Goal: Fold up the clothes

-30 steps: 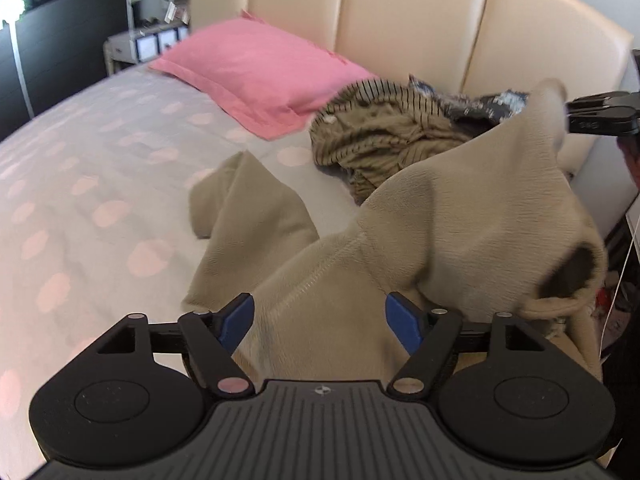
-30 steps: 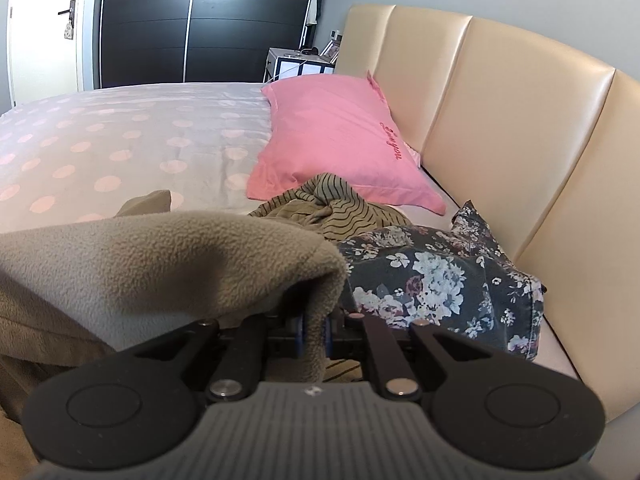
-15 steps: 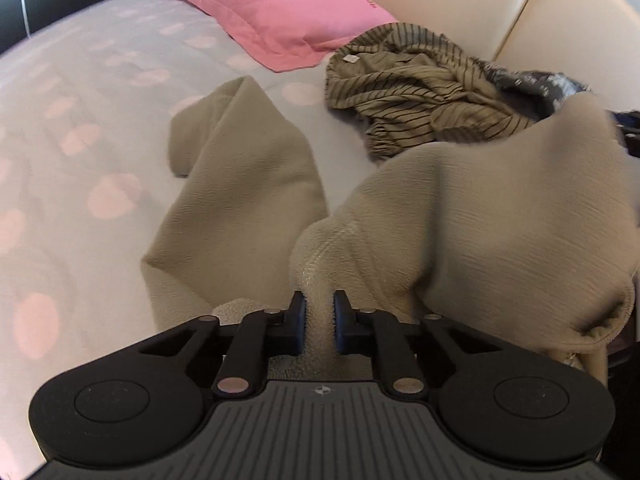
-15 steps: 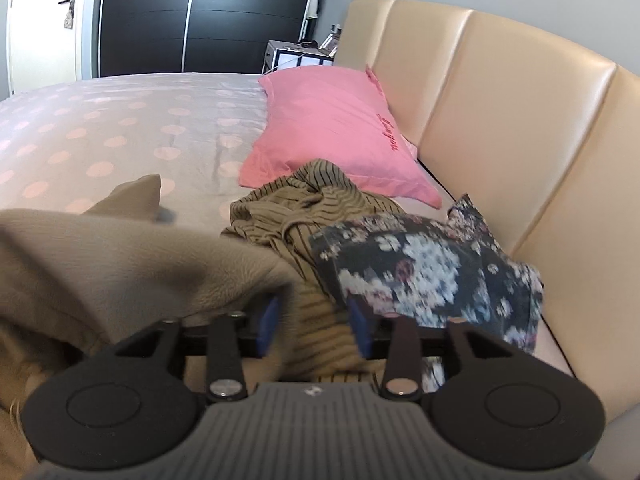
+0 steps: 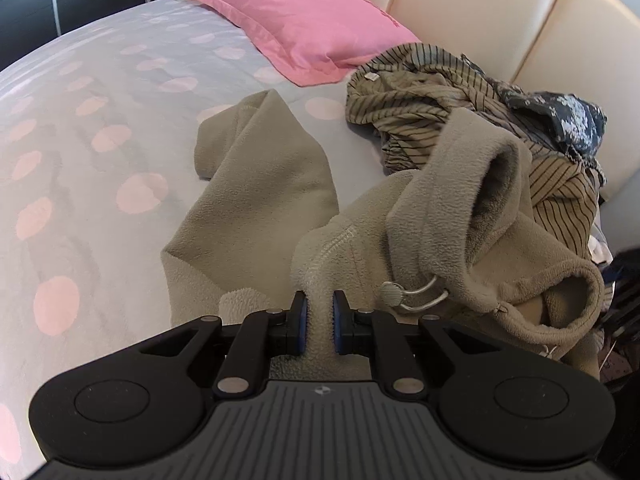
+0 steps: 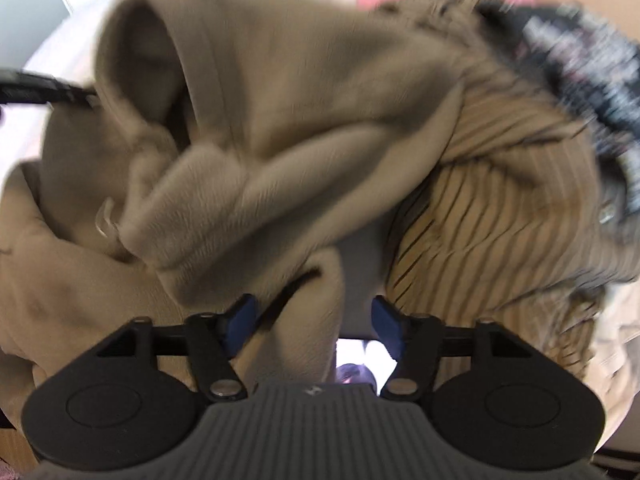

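In the left wrist view the left gripper [image 5: 320,322] sits at the bottom centre of the frame, its blue pads [image 5: 301,324] pressed onto a raised ridge of the beige fleece jacket [image 5: 420,236], pinching it along a stitched seam. The jacket lies crumpled over the centre and right of the frame on the grey bedspread [image 5: 100,168] with pink dots; one sleeve [image 5: 256,176] stretches flat toward the upper left, and a cuff opening stands up at centre right. A metal zipper pull [image 5: 404,294] lies on the fleece just right of the pads. Beyond the jacket, at upper right, a striped olive garment [image 5: 420,96] is heaped against a dark floral garment [image 5: 568,112], both near the cream padded headboard [image 5: 500,12]. A pink pillow [image 5: 304,16] rests at the top centre. The right wrist view is blurred: the right gripper [image 6: 316,322] is at the bottom centre with its jaws closing, the blue pads [image 6: 240,316] apart, and a hanging fold of the same fleece between them, nearer the left pad; whether that pad touches it cannot be told. The striped garment fills the right of that frame.
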